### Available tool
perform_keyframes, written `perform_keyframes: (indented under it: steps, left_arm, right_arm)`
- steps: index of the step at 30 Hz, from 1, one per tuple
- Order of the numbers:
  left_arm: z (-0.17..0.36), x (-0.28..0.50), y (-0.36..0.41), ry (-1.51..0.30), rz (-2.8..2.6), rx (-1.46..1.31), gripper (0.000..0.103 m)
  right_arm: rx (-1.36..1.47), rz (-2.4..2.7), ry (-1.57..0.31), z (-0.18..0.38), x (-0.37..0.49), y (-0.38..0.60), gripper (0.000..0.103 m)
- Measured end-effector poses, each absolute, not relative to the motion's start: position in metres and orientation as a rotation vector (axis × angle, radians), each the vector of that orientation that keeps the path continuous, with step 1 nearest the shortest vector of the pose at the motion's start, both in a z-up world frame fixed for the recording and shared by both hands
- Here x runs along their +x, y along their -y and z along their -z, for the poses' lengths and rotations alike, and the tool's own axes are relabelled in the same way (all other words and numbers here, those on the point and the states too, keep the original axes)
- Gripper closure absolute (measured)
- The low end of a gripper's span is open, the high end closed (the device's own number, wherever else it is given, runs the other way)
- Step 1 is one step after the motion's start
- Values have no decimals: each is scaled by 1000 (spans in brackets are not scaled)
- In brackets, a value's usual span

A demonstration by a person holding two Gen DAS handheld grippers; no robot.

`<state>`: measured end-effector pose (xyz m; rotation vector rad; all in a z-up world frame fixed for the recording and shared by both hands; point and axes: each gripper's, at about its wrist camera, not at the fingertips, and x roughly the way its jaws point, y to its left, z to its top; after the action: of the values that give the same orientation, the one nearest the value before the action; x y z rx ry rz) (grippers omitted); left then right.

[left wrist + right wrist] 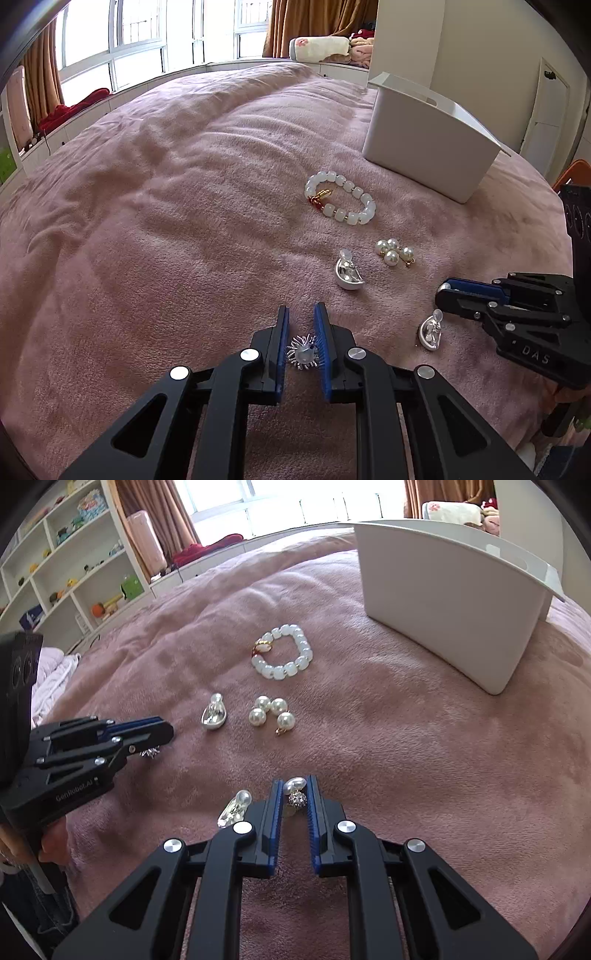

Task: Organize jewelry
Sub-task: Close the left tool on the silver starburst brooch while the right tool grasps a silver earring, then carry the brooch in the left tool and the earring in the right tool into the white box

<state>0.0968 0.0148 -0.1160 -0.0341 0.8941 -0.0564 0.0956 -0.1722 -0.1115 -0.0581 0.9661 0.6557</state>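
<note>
Pink blanket (166, 221), curtained windows (140, 33)

My pink blanket (166, 221) spreads under everything. Beyond it run bright windows (140, 33) with brown curtains (314, 22), and red cloth (74, 110) heaped on the white ledge (207, 68). A white shelf unit (62, 568) holds small colourful toys (105, 607).

Pink bedspread (166, 192), bright windows (122, 40), brown curtains (317, 22), white shelves (62, 565)
</note>
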Motion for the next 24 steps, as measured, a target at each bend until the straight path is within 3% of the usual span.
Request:
perform_keyframes:
  steps: [24]
  left_arm:
    - [42, 113, -3, -743, 124, -55, 84]
  right_arm:
    - [5, -634, -825, 48, 113, 189, 90]
